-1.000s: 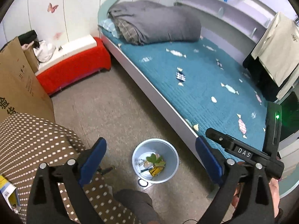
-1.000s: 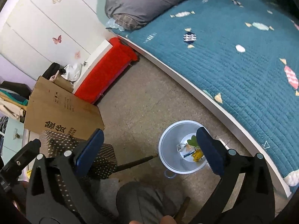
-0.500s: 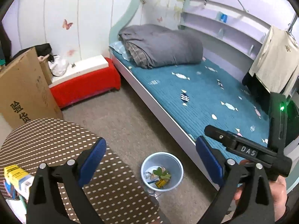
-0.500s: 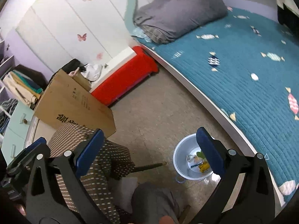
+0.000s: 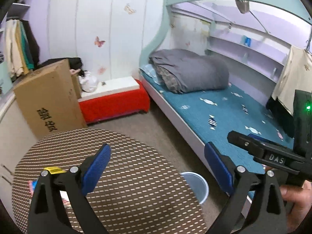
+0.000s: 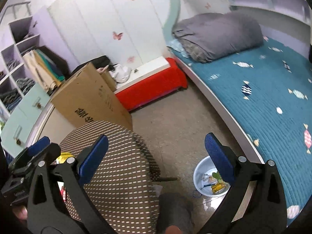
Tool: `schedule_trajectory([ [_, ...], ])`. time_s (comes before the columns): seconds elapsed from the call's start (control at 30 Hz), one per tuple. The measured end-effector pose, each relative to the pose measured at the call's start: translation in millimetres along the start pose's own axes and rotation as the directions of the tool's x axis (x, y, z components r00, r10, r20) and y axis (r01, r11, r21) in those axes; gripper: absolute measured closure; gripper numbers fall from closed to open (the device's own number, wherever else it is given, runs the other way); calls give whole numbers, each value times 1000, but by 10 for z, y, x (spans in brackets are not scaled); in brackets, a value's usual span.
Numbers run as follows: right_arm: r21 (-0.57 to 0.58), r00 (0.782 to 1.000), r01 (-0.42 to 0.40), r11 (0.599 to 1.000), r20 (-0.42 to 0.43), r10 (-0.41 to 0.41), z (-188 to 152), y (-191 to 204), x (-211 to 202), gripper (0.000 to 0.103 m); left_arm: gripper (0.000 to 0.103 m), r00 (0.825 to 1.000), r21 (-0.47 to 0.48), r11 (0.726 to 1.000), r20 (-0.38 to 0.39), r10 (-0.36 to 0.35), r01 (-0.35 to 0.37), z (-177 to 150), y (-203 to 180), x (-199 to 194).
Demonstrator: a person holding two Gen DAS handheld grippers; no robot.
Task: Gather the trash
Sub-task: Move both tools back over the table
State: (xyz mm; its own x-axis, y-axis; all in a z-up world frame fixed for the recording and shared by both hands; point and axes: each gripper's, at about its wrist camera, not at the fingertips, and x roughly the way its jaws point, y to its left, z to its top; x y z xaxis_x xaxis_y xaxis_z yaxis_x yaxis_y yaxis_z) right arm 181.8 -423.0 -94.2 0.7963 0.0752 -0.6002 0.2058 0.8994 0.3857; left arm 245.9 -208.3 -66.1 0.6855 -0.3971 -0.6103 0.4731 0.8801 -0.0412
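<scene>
Your left gripper [image 5: 157, 164] and right gripper [image 6: 156, 156] gape empty over the dotted woven round table [image 5: 136, 191]; smooth plastic bin [image 6: 200, 173] below.

One round table [image 5: 136, 185] with a dotted cloth, and one yellow packet [image 5: 53, 169] at its left edge. One pale bin [image 6: 200, 172] on the floor, with a handful of scraps inside, too small to count. One bed [image 6: 273, 101], one rolled grey quilt [image 6: 218, 33] at its head end. One cardboard box [image 6: 87, 97], one red bench [image 6: 154, 85]. Two grippers: left [image 5: 156, 167], right [image 6: 156, 156], both with jaws apart. Butterflies on the wall: three clear in the right wrist view.
</scene>
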Motion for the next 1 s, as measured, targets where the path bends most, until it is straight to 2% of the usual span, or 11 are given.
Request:
schedule_trajectory([
  [0.2,-79,999,-43,996,-13,42,-44,468,27,6,9,998,-50,998,44,42,-40,-93,343,-294],
  [0.37,-138,996,-87,987,-39,83,-143,798,81,6,9,996,-114,991,58,74,-67,-291,651,-504],
  [0.5,-187,990,-135,973,-77,122,-266,1076,195,6,9,989,-150,981,67,132,-121,-499,911,-661],
  [0.9,-282,972,-220,934,-149,183,-600,1669,425,6,9,964,-268,930,17,264,-250,-990,1621,-860],
  [1.0,-306,965,-246,920,-168,203,-685,1778,462,6,9,953,-293,910,-23,301,-294,-1137,1818,-842],
])
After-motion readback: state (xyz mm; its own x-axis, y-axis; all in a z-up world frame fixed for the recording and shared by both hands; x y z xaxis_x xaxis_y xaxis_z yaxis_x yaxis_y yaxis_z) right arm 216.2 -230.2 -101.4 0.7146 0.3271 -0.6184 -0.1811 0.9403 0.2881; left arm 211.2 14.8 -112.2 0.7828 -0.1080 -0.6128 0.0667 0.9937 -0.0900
